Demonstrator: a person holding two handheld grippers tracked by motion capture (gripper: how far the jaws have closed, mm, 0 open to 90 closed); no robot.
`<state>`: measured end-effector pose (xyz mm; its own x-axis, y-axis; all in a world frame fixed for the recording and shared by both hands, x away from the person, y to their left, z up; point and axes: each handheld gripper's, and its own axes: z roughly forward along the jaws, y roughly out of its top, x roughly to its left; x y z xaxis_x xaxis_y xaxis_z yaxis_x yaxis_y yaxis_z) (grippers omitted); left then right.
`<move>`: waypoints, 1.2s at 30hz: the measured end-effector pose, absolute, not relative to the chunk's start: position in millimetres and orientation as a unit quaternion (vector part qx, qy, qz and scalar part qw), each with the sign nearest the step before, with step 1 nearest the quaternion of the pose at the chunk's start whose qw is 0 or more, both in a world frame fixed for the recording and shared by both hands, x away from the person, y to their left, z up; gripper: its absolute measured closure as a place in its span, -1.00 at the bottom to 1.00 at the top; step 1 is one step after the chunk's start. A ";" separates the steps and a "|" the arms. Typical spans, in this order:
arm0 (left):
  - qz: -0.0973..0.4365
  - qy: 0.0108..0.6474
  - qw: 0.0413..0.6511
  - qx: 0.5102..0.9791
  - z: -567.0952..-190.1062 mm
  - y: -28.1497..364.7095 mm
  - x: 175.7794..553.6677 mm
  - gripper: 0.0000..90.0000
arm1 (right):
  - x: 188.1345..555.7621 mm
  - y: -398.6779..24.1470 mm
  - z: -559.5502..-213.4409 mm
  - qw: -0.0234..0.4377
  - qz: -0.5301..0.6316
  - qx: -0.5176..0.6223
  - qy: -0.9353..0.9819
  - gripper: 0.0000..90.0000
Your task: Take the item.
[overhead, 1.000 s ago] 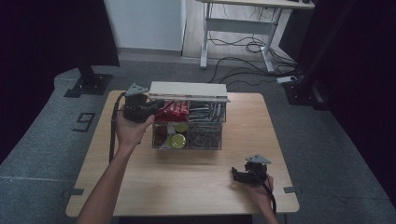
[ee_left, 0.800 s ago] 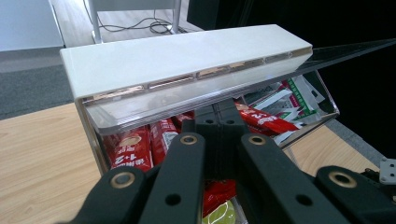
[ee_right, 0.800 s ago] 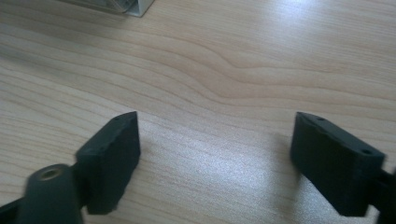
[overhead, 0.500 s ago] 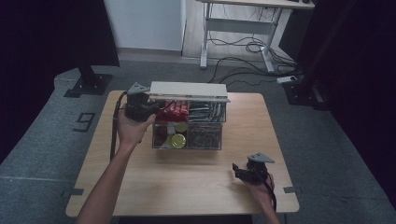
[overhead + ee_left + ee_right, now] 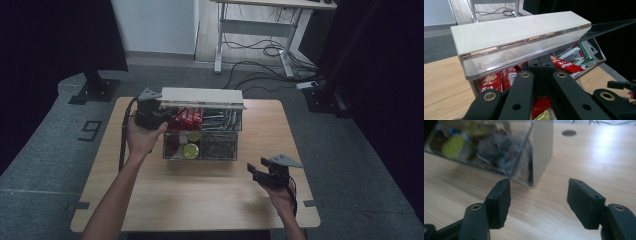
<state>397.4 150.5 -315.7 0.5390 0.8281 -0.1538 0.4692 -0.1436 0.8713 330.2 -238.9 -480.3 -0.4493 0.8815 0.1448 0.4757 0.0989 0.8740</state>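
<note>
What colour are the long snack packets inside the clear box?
The snack packets are red with white print, seen best in the left gripper view.

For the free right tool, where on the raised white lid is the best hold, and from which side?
Grip the lid at its clear front lip, near its right end, coming from the table's near-right side. That thin edge overhangs the clear box and fits between the jaws; the left tool occupies the left end.

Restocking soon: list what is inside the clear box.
Inside the clear box: red snack packets, a yellow-green round pack, silvery wrapped items. The raised white lid hides the back row.
</note>
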 end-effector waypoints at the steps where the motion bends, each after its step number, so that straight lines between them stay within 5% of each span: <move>1: 0.186 0.443 0.482 0.733 -315.7 150.4 397.4 1.00 | 330.5 -238.1 -474.5 0.215 0.477 0.474 0.708 -0.15; 9: 0.185 0.442 0.483 0.733 -316.1 150.0 397.7 1.00 | 333.1 -230.5 -440.1 0.230 0.507 0.446 0.701 0.01; 36: 0.182 0.441 0.485 0.733 -316.1 150.0 398.8 1.00 | 352.1 -199.2 -383.7 0.249 0.529 0.408 0.701 0.04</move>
